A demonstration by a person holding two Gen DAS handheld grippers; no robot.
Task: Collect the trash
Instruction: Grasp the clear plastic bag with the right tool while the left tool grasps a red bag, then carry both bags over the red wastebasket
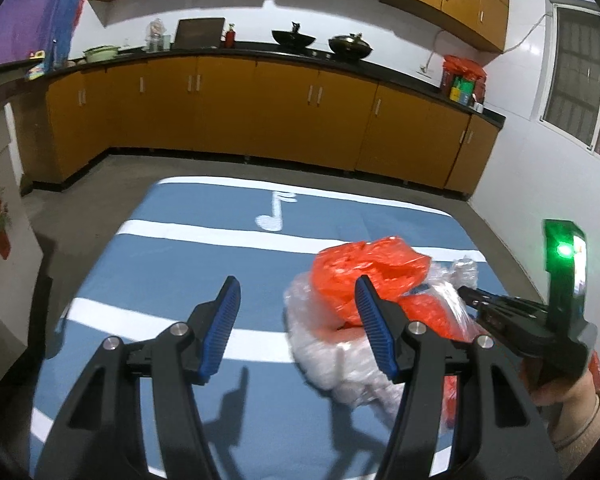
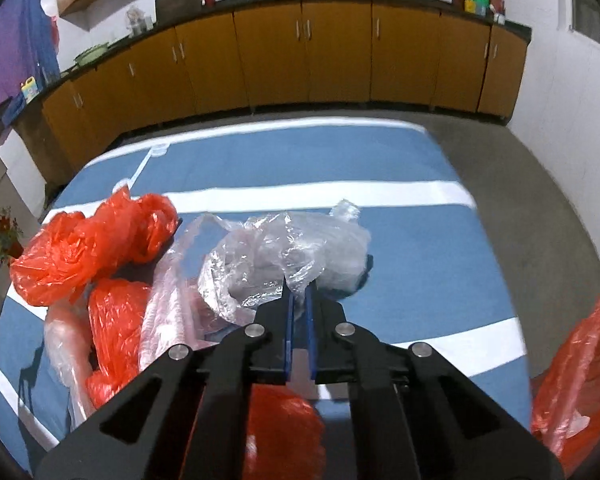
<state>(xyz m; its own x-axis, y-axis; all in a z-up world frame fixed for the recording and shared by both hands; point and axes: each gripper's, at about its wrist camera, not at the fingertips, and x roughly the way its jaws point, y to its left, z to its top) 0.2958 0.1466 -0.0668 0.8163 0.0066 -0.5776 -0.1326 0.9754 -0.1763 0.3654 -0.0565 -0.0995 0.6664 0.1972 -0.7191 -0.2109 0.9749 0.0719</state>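
A heap of trash lies on the blue table with white stripes (image 1: 180, 264): crumpled red plastic bags (image 1: 364, 276) and clear plastic bags (image 1: 332, 360). My left gripper (image 1: 298, 312) is open and empty, just left of the heap; its right finger stands in front of the red bag. My right gripper (image 2: 299, 294) is shut on a crumpled clear plastic bag (image 2: 284, 256). It also shows in the left wrist view (image 1: 470, 294) at the heap's right side. In the right wrist view more red bags (image 2: 96, 240) lie to the left.
A red bag (image 2: 580, 380) hangs at the table's right edge. Orange kitchen cabinets (image 1: 260, 120) with a black counter holding woks (image 1: 288, 38) stand behind the table. Grey floor (image 2: 540, 208) surrounds it. A white wall with a window (image 1: 580, 80) is on the right.
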